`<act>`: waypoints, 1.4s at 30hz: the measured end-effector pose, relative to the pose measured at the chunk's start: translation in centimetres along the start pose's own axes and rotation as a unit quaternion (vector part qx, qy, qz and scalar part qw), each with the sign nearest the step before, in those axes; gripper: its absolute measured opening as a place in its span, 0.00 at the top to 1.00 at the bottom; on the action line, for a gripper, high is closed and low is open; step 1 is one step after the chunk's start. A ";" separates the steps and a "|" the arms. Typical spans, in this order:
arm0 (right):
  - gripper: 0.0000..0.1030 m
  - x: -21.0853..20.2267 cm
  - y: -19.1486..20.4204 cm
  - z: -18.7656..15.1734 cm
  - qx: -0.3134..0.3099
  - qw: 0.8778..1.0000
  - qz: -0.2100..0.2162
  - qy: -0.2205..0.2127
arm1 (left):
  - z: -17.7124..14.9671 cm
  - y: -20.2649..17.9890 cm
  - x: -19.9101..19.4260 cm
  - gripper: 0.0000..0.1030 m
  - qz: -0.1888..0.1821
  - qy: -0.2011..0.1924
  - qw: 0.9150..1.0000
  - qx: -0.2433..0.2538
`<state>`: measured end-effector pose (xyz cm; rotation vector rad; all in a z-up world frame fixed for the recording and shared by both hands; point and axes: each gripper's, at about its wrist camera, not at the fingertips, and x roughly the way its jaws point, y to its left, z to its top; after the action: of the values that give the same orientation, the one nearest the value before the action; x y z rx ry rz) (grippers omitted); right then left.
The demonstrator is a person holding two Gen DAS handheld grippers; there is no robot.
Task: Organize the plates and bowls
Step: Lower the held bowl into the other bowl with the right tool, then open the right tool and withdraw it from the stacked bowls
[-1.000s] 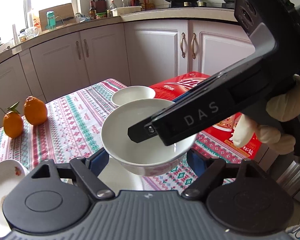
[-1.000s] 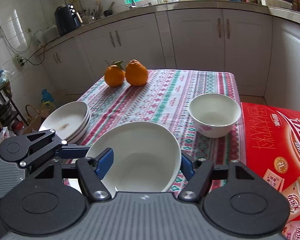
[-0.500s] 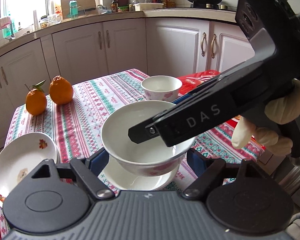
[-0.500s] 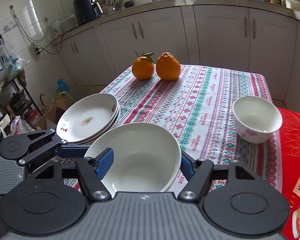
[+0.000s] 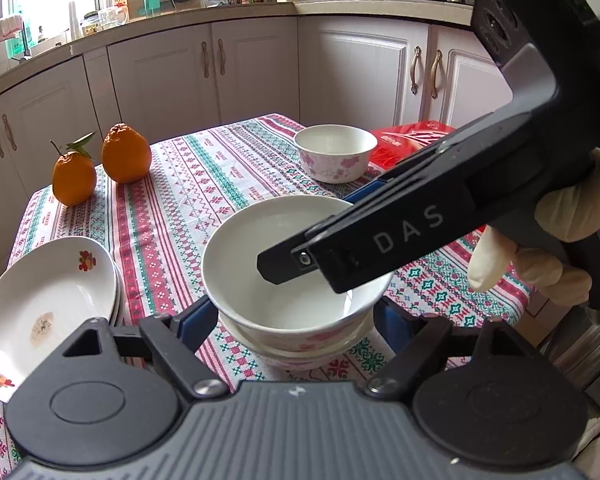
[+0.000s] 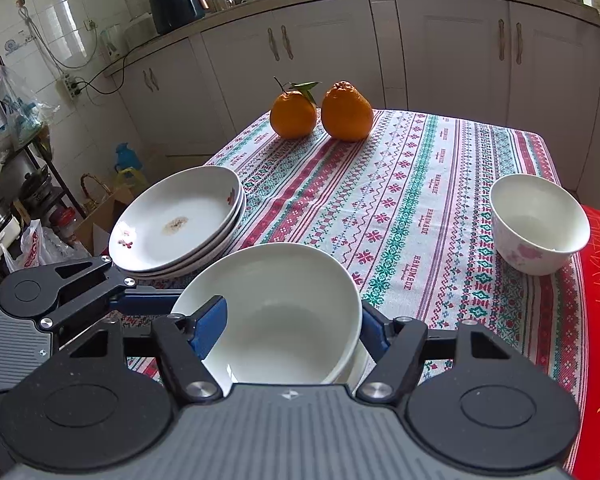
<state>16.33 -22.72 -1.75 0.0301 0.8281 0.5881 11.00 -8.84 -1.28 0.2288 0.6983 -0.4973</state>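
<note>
Between the left tool's [image 5: 296, 320] spread fingers sits a white bowl [image 5: 288, 280], its rim pinched by the right tool [image 6: 292, 328].

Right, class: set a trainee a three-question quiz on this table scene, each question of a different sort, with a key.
1. True or false: the uppermost dish of the plate stack has a brown stain.
2. How many oranges stand on the tablecloth?
3. The top bowl sits directly over: A) a cutting board, B) another bowl, C) a pan.

Key: 1 true; 2 two; 3 B.
</note>
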 end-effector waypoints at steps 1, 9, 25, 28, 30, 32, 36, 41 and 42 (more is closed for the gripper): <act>0.27 0.1 0.0 0.0 -0.001 1.000 -0.001 0.001 | 0.0 0.0 0.1 0.18 -0.001 0.001 1.000 -0.001; 0.27 0.5 0.1 -0.2 -0.012 1.000 -0.008 0.002 | -0.1 0.1 0.6 0.18 0.002 0.009 1.000 0.002; 0.05 -0.5 -0.2 -1.8 -0.036 0.999 -0.037 -0.014 | -0.7 0.0 -0.1 0.11 -0.025 0.020 0.999 0.016; 0.02 -0.7 -0.3 -2.7 -0.034 0.998 -0.042 -0.015 | -0.9 0.1 -0.5 0.11 -0.032 0.022 0.999 0.019; 0.01 -0.8 -0.4 -3.0 -0.035 0.998 -0.042 -0.016 | -0.9 0.2 -0.8 0.11 -0.036 0.023 0.999 0.024; 0.01 -1.1 -0.4 -3.2 -0.032 0.998 -0.045 -0.021 | -0.7 0.4 -1.2 0.11 -0.044 0.024 0.998 0.028; 0.00 -2.3 -1.0 -3.2 -0.026 0.998 -0.045 -0.042 | 0.0 0.7 -2.1 0.11 -0.053 0.021 0.998 0.040; 0.00 -3.9 -2.6 -3.2 -0.022 0.995 -0.071 -0.070 | 2.3 1.2 -2.6 0.11 -0.054 0.006 0.996 0.064; 0.00 -4.1 -3.0 -3.2 -0.020 0.994 -0.078 -0.074 | 2.8 1.3 -2.5 0.11 -0.057 0.004 0.996 0.066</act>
<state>13.40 -27.92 -1.87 -0.0272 0.6680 0.4497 11.64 -7.83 2.51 0.3159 0.6904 -0.6534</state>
